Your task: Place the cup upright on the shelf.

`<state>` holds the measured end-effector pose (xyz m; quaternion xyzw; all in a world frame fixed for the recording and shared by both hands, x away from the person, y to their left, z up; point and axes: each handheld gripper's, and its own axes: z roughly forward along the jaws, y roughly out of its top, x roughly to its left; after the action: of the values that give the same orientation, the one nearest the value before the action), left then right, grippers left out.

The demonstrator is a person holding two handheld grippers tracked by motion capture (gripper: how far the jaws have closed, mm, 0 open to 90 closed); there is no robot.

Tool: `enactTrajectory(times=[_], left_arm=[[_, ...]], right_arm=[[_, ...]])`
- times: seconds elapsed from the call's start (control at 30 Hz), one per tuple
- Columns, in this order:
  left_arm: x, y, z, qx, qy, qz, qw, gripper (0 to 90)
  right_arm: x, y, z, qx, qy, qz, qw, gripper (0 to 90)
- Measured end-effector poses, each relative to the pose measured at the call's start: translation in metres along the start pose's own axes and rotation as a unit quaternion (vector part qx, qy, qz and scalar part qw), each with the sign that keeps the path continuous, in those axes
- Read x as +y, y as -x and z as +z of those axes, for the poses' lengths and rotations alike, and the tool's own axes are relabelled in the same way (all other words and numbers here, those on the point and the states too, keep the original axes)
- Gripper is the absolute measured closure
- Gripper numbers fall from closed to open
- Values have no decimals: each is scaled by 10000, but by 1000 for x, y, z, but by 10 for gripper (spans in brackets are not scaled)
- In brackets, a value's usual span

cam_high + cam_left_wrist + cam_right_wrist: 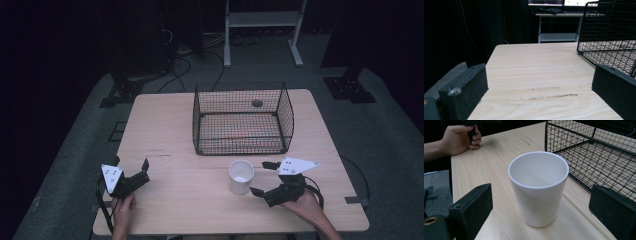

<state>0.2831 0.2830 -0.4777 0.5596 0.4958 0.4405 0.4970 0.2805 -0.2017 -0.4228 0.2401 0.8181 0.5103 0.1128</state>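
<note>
White cup point(241, 176) standing upright on the pale wooden surface point(175, 200), near its front edge, just in front of a black wire basket point(243, 119) and apart from it. Empty inside, as seen in the right gripper view point(538, 185). Smooth, glossy wall, tapering toward the base, with a thin rolled rim.

Right tool point(260, 178) just beside the cup on its right, jaws spread wide, nothing gripped. In the right gripper view, cup sitting between and a little beyond the two black pads point(475, 202), neither pad touching it.

Left tool point(131, 167) well apart at the front left of the surface, held in a hand point(123, 206), jaws spread, nothing between them; bare wood and a corner of the basket point(609, 32) ahead of it in the left gripper view.

Likely handling: light, rigid, probably plastic or ceramic, so no give under pressure. Slick sides and a downward taper, so prone to slipping out of a loose pinch. Easily tipped if nudged near the rim. Best hold probably across the middle of the wall, pads on opposite sides, squeezed firmly but not hard.
</note>
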Motion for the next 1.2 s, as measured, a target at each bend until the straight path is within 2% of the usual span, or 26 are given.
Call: enactTrajectory(times=[0.37,1.03,1.17,1.2], left_arm=[[0,0,0,-5,1,-2,10000,0],[0,0,0,-9,-1,-7,10000,0],[0,0,0,-7,0,-15,10000,0],[0,-1,0,-9,1,-16,10000,0]], right_arm=[[3,-2,13,67,-79,-22,9999,30],[8,-2,53,174,-421,-75,9989,32],[10,-1,57,145,-497,-118,9986,89],[11,0,58,113,-489,-121,9987,163]])
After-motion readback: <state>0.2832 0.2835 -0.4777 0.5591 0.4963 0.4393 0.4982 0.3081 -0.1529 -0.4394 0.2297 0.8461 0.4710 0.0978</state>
